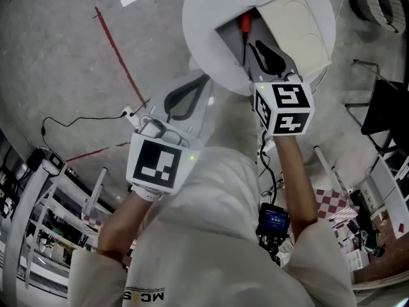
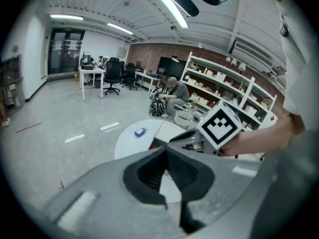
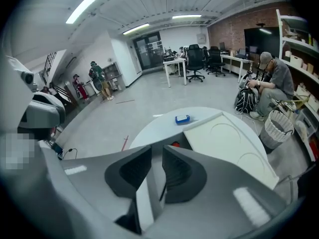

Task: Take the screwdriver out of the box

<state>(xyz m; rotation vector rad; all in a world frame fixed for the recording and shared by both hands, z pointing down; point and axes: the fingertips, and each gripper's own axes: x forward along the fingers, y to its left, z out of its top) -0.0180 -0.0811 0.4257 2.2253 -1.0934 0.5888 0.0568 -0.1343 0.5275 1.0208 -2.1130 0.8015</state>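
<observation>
A round white table (image 1: pixel 199 18) was seen from above, and a shallow box (image 1: pixel 229 36) was set open near its middle, with the cream lid (image 1: pixel 295 24) folded out toward the table's right edge. The screwdriver (image 1: pixel 243 24) was found lying inside the box along its lid side. Its red handle was turned toward the table's far edge and its dark shaft was run back toward the near edge. In the right gripper view the red handle (image 3: pixel 174 144) was shown just beyond the jaw tips.

The right gripper (image 1: pixel 257 47) was held above the near part of the box, tilted downward. Its jaws were parted by a narrow gap (image 3: pixel 157 152) and nothing was clamped by them. A thin dark line was seen through the gap; whether this was the shaft could not be told.

The left gripper (image 1: pixel 199 85) was held by the table's near left edge, apart from the box. Its tips were brought together (image 2: pixel 166 151) and nothing was held in the hollow behind them.

A small blue object (image 3: pixel 182 118) was left near the table's far edge, well apart from the box.
</observation>
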